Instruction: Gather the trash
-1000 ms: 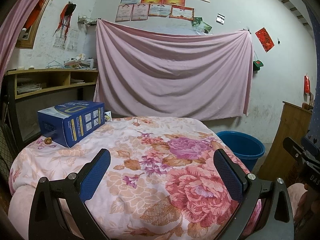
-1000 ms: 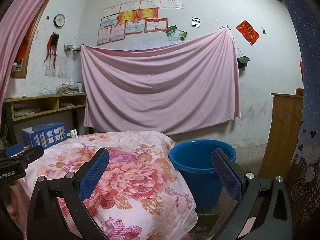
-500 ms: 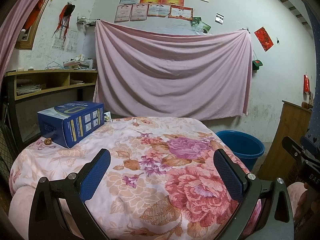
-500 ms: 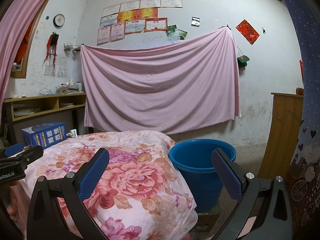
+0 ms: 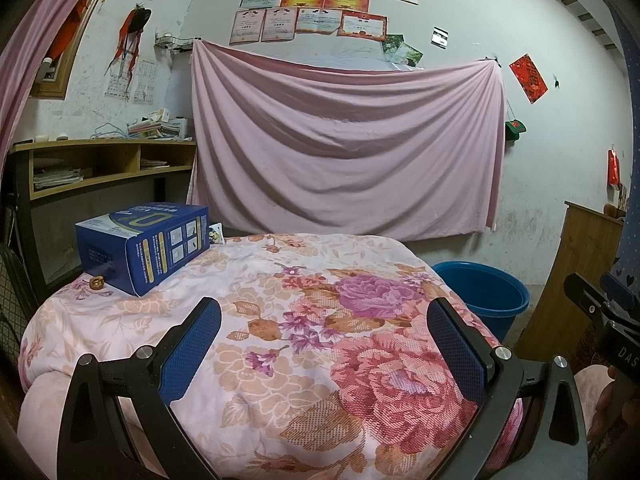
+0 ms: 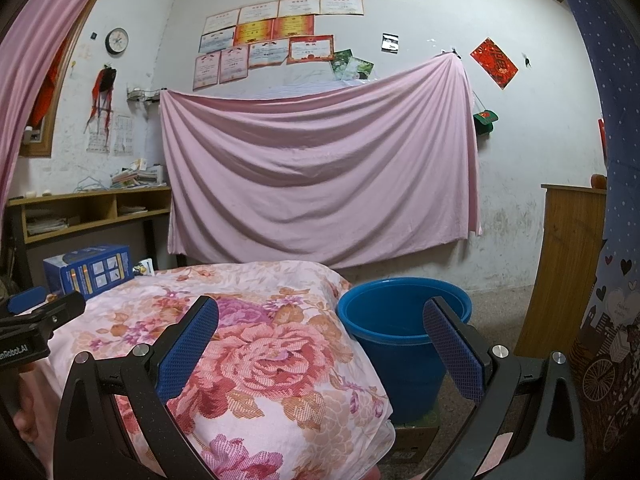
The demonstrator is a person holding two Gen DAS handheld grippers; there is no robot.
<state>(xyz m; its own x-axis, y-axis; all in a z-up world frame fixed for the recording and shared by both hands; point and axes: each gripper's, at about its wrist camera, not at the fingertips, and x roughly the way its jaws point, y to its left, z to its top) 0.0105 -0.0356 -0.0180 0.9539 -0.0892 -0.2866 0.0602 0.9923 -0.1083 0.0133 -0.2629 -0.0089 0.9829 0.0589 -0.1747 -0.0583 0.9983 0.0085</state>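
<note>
1. Above the floral blanket (image 5: 280,344), the left gripper (image 5: 324,336) hangs with its blue-padded jaws spread wide and nothing between them.
2. Likewise the right gripper (image 6: 320,336) is held with jaws wide apart and empty, over the blanket's right edge.
3. Trash lies at the blanket's far left: a blue carton (image 5: 144,244) on its side, a small brown bit (image 5: 96,282) just beside its near left corner, and a small printed packet (image 5: 216,234) right behind it.
4. Off the blanket's right side stands a blue bucket (image 6: 404,336), upright on a cardboard box (image 6: 416,436) on the floor.
5. Behind everything, a pink sheet (image 5: 344,148) hangs on the wall, and a wooden shelf (image 5: 104,160) stands at the left.
</note>
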